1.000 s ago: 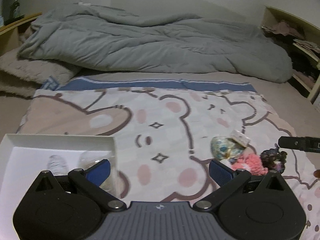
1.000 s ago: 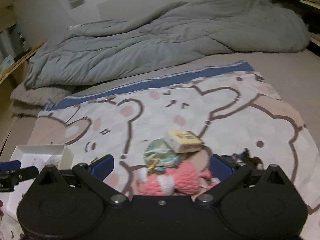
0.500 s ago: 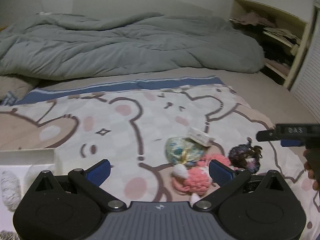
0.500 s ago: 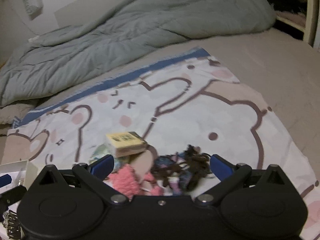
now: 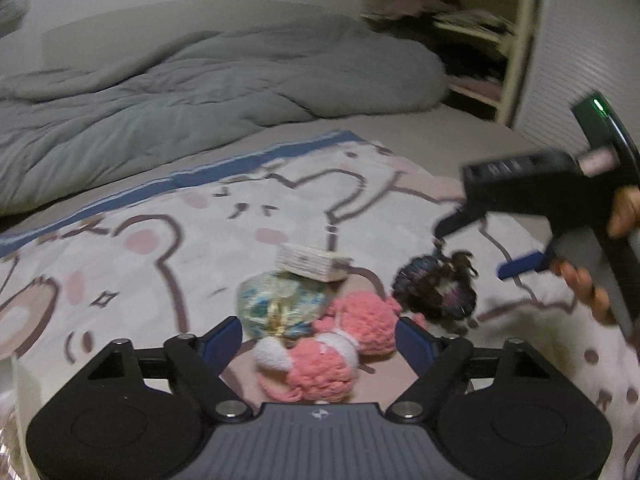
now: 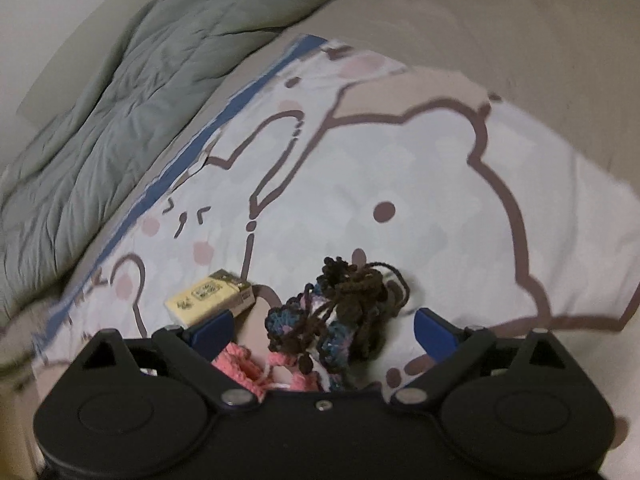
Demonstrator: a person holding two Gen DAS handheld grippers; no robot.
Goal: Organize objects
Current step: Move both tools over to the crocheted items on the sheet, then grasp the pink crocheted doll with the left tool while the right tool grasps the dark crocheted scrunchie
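Observation:
A pink and white crocheted toy [image 5: 328, 352] lies on the bear-print blanket [image 5: 180, 216], between the open fingers of my left gripper [image 5: 318, 336]. Behind it lie a shiny blue-patterned wrapped bundle [image 5: 280, 304] and a small cream box [image 5: 312, 262]. A dark brown and blue yarn tangle [image 5: 436, 292] lies to the right. My right gripper [image 5: 480, 248] hovers open just above it. In the right wrist view the yarn tangle [image 6: 344, 308] sits between the open fingers of my right gripper [image 6: 324, 328], with the cream box [image 6: 208, 296] to the left and the pink toy [image 6: 240, 368] partly hidden below.
A rumpled grey duvet [image 5: 180, 96] covers the far half of the bed. A shelf unit [image 5: 452, 32] with clothes and papers stands at the back right, next to a slatted white door [image 5: 572, 72]. The white box's edge [image 5: 16, 380] shows at the far left.
Both grippers have swung right and come closer to the pile. The white box has slid almost out of the left view. The right gripper now stands over the yarn tangle.

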